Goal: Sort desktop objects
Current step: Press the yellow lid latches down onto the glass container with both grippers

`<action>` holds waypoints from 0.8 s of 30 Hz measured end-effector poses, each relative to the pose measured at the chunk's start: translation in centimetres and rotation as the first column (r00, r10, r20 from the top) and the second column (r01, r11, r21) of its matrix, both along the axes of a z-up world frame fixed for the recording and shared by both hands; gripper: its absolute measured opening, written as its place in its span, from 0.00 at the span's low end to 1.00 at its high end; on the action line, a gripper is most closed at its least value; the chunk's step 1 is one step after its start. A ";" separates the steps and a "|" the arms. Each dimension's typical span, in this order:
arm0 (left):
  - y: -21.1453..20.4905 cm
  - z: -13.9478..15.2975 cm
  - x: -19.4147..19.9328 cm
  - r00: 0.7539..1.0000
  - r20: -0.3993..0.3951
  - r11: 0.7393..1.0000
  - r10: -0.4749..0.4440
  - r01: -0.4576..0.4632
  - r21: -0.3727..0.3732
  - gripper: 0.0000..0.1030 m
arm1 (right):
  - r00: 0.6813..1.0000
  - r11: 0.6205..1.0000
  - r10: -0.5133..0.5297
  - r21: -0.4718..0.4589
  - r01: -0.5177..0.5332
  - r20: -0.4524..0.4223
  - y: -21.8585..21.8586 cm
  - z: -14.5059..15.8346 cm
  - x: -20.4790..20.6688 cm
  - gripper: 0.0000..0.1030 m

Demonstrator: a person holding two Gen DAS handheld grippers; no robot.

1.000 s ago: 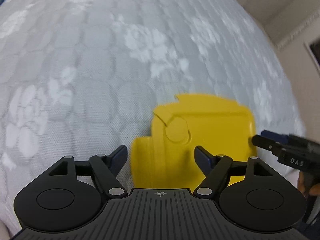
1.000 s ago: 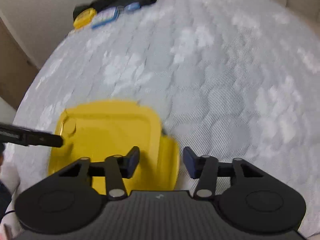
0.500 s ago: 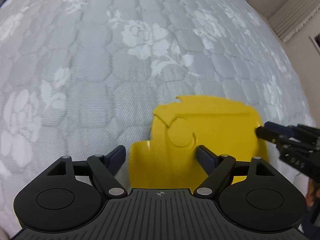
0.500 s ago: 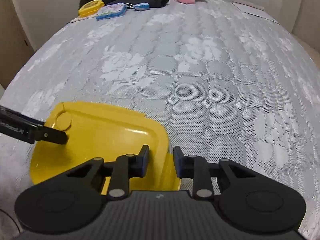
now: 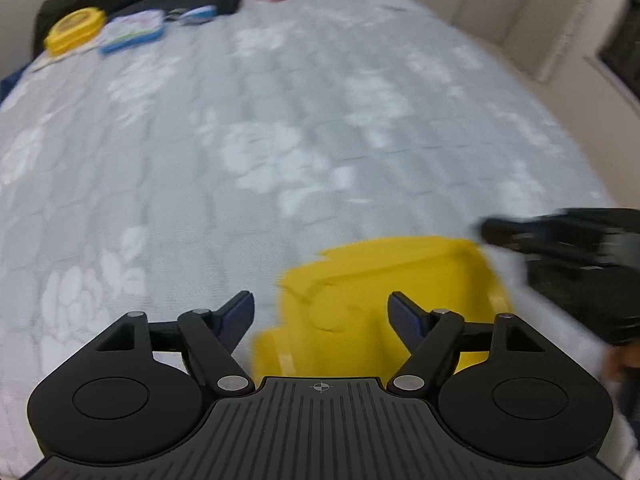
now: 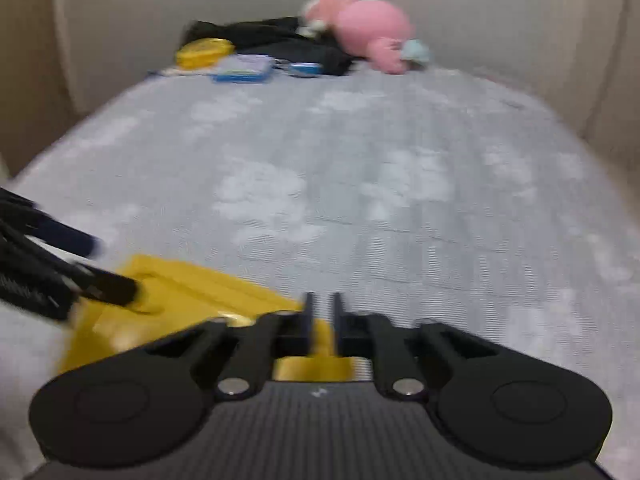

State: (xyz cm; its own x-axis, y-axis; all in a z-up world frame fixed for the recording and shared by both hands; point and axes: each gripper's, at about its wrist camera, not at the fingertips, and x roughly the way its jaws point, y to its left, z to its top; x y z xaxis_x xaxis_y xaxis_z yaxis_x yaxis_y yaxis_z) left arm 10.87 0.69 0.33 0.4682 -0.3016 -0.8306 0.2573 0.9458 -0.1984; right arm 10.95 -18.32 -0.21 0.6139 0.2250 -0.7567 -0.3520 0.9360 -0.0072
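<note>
A yellow plastic tray (image 5: 384, 292) lies on the grey flowered bedspread, just ahead of my left gripper (image 5: 322, 314), which is open with its jaws on either side of the tray's near end. In the right wrist view the tray (image 6: 192, 300) sits low left. My right gripper (image 6: 322, 320) is shut on the tray's right edge tab. The left gripper's fingers (image 6: 108, 286) reach over the tray's far left corner. Both views are motion-blurred.
At the bed's far end lie a yellow round box (image 6: 204, 52), a blue-rimmed case (image 6: 244, 70), a small blue item (image 6: 304, 68), dark clothing (image 6: 272, 38) and a pink plush toy (image 6: 372, 28). Walls and a curtain (image 5: 532, 20) border the bed.
My right gripper closed fully on the tray's edge. Both cameras tilted up, so the far end of the bed came into view. The left gripper stayed open.
</note>
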 end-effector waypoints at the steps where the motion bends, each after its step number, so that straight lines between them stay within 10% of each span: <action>1: -0.4 0.5 -0.4 1.000 0.005 1.000 -0.020 0.020 -0.011 0.72 | 1.000 0.999 0.020 0.030 -0.020 -0.017 0.3 0.2 -0.1 0.03; 8: -1.4 -2.0 0.4 0.994 -0.106 0.999 -0.032 0.033 0.001 0.59 | 0.994 0.996 0.043 0.081 -0.035 -0.104 1.4 -0.7 0.6 0.03; 16: -1.1 -4.4 0.7 0.995 -0.102 0.993 -0.008 0.020 0.116 0.73 | 0.981 0.999 -0.006 0.044 0.014 -0.195 1.0 -2.9 1.9 0.03; 19: -0.1 -3.9 0.9 0.993 -0.115 0.997 0.020 -0.010 0.080 0.63 | 0.985 1.000 0.002 0.022 0.002 -0.172 1.4 -3.1 1.6 0.04; 24: 3.5 0.1 1.4 0.991 -0.103 0.968 0.089 -0.111 -0.224 0.62 | 0.989 0.995 -0.054 0.078 0.066 -0.137 0.1 -1.7 1.3 0.07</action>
